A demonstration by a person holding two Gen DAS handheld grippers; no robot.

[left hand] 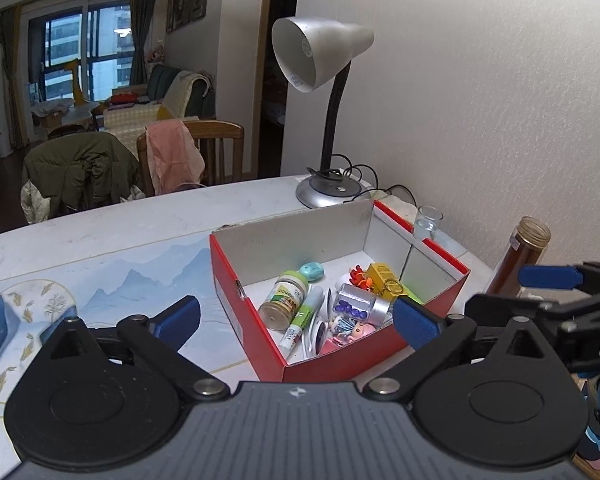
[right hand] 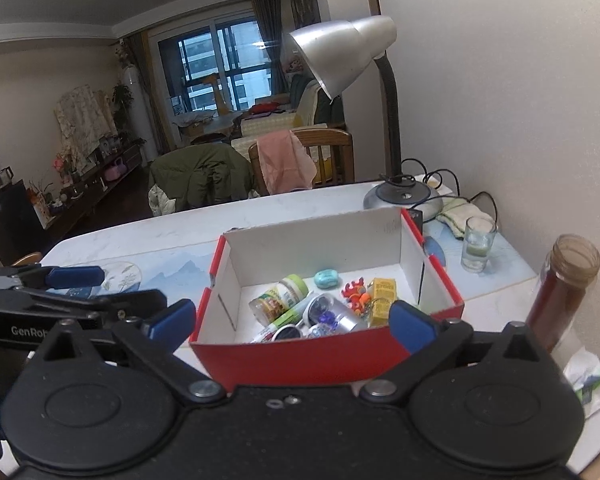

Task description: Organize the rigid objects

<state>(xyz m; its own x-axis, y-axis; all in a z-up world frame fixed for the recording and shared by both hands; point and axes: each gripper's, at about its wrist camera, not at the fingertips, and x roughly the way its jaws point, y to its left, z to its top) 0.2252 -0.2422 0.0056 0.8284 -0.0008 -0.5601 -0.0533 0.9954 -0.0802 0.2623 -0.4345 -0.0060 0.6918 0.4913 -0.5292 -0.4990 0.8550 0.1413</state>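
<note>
Marble-look surface (right hand: 140, 236) by the wall looks mostly sorted: your red box (right hand: 284, 356) already holds the small jar (right hand: 278, 300), tin (right hand: 332, 312) and toys. Left gripper (left hand: 296, 320) and right gripper (right hand: 292, 320) both hover with fingers wide, holding nothing. Only the brown bottle (right hand: 560, 292) and glass (right hand: 478, 244) sit outside.

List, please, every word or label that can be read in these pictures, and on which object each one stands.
"GenRob", cut off: on the left gripper body.
"DA", cut off: on the right gripper body.
Jar, yellow box and glue stick labels, all in the red box: too blurred to read.
</note>
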